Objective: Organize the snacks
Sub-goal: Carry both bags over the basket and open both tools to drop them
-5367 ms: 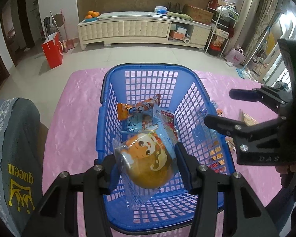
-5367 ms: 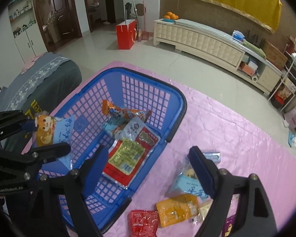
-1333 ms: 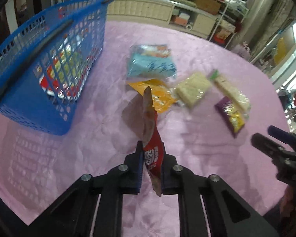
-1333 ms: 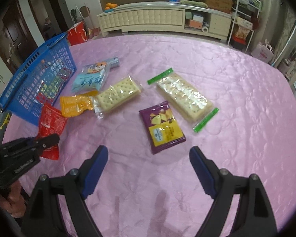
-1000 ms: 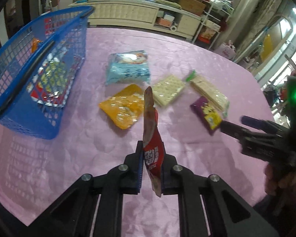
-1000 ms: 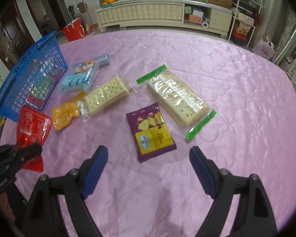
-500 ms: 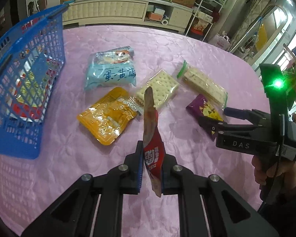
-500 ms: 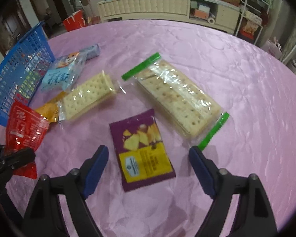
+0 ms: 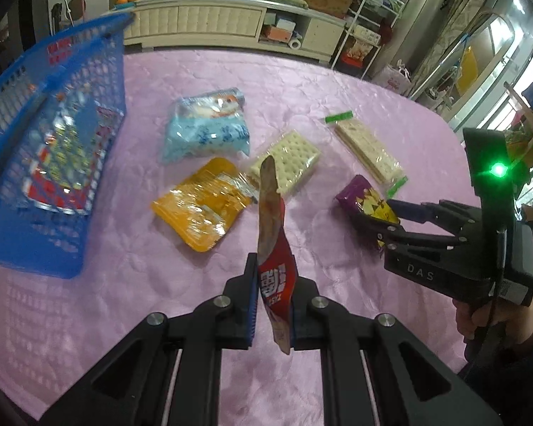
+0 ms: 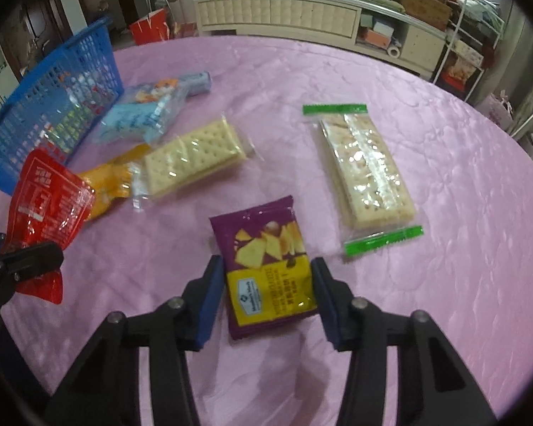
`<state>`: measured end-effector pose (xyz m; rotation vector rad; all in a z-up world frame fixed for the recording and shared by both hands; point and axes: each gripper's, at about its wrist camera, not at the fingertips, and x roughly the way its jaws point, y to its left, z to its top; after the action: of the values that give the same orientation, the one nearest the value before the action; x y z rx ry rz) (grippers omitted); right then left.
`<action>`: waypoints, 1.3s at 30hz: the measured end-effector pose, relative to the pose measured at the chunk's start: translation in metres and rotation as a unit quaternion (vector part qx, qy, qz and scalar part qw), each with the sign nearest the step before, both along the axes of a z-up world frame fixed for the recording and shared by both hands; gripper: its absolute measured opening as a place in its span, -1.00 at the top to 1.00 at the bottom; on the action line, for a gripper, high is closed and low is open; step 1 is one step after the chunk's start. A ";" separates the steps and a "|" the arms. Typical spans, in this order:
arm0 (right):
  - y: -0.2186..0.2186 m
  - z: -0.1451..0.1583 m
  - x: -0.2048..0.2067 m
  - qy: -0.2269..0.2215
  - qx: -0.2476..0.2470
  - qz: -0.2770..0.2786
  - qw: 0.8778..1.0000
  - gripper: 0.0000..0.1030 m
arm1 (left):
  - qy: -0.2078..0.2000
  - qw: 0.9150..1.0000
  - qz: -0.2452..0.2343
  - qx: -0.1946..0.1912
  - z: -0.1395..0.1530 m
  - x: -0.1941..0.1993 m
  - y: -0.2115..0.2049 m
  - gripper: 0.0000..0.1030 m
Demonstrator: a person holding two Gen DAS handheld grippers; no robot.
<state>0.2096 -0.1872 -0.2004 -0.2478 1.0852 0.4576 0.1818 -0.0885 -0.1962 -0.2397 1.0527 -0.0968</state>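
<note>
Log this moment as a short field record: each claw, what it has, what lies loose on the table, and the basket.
left claw: shut on red packet, held on edge above the table
right claw: closing, purple packet between its jaws, pads not yet pressing
loose on pink tablecloth: blue packet, orange packet, short cracker pack, long cracker pack
blue basket: at the table's left, packets inside

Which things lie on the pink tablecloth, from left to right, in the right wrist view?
Blue basket → light blue packet → square cracker pack → purple chip packet → long cracker pack.
</note>
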 end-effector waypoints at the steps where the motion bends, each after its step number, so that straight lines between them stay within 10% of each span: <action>1: 0.004 0.007 -0.003 -0.005 0.002 0.001 1.000 -0.04 | -0.005 1.000 0.001 0.000 0.005 -0.003 0.003 0.78; 20: 0.080 0.145 -0.075 -0.110 0.059 0.038 0.991 -0.04 | -0.107 0.994 0.024 0.019 0.114 -0.066 0.077 0.78; 39: 0.196 0.169 -0.071 -0.111 0.073 0.104 0.986 -0.04 | -0.114 0.990 0.019 0.081 0.153 -0.063 0.183 0.78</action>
<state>0.1384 0.0092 -0.0313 -0.2768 0.8074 0.6781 0.1188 0.0944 -0.0431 -0.0985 0.8239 -0.0044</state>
